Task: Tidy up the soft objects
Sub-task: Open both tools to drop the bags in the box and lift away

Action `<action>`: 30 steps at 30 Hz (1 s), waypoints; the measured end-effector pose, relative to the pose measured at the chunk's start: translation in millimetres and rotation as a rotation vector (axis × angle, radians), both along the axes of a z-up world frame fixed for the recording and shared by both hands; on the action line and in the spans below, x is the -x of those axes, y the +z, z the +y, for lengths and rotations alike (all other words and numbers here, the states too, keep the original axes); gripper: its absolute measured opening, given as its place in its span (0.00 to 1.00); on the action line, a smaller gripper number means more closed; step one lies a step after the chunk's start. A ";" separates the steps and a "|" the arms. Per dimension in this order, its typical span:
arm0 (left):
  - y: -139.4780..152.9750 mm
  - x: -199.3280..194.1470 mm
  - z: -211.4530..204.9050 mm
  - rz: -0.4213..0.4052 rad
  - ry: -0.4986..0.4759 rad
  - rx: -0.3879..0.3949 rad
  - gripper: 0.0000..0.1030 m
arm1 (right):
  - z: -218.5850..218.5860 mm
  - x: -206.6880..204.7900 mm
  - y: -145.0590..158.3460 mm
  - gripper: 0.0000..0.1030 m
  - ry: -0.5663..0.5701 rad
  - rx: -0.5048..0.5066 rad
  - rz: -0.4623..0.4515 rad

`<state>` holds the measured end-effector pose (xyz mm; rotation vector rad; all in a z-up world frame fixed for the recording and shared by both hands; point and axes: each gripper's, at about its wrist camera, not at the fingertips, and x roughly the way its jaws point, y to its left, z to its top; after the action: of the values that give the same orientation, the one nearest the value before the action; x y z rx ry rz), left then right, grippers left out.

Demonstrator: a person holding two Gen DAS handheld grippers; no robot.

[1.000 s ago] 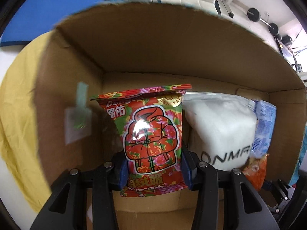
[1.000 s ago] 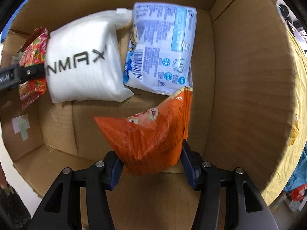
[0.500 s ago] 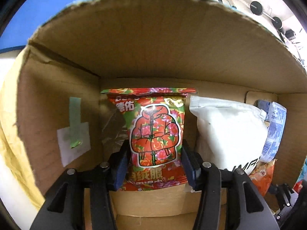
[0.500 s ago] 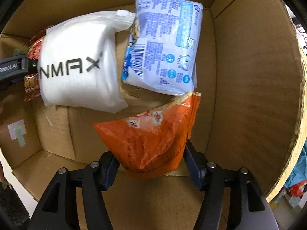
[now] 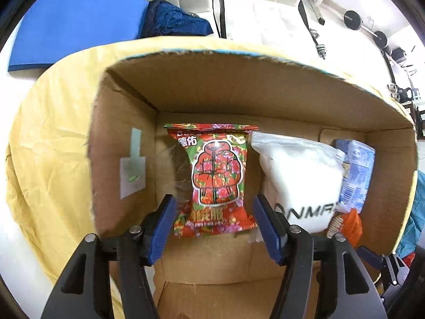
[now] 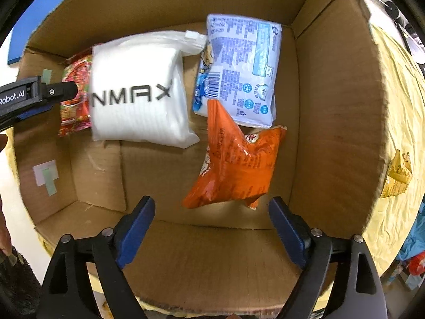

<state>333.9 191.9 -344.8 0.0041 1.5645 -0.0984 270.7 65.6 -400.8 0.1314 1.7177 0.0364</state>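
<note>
A cardboard box (image 5: pixel 239 93) (image 6: pixel 332 106) holds several soft packs. A red floral pack (image 5: pixel 216 175) (image 6: pixel 75 98) lies on the box floor at the left. My left gripper (image 5: pixel 213 220) is open, its jaws apart just in front of that pack. Beside it lie a white pouch (image 5: pixel 300 175) (image 6: pixel 138 90) and a blue-white pack (image 5: pixel 356 172) (image 6: pixel 239 71). An orange snack bag (image 6: pixel 233 162) (image 5: pixel 345 226) lies on the floor below the blue pack. My right gripper (image 6: pixel 212 226) is open and empty above it.
The box sits on a yellow cloth (image 5: pixel 53 146) (image 6: pixel 398 106). A yellow packet (image 6: pixel 397 175) lies on the cloth outside the box's right wall. A blue mat (image 5: pixel 74 21) and a dark blue garment (image 5: pixel 172 21) lie beyond the box.
Both grippers opened and pulled back. The red floral pack and the orange bag were let go and now lie on the box floor.
</note>
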 end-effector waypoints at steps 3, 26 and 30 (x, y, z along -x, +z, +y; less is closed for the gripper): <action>13.1 10.6 14.8 -0.026 0.005 0.013 0.64 | 0.3 5.4 11.2 0.92 0.012 0.005 -0.028; 140.5 114.2 18.2 -0.325 0.048 0.029 0.95 | -34.0 56.3 137.1 1.00 0.009 0.015 -0.295; 156.7 134.9 15.5 -0.353 0.054 0.033 0.95 | -38.0 73.5 168.2 1.00 0.022 0.013 -0.359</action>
<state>199.0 207.3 -188.2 -0.0450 1.2093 -0.0762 197.2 27.6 -232.6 0.0901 1.3602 0.0612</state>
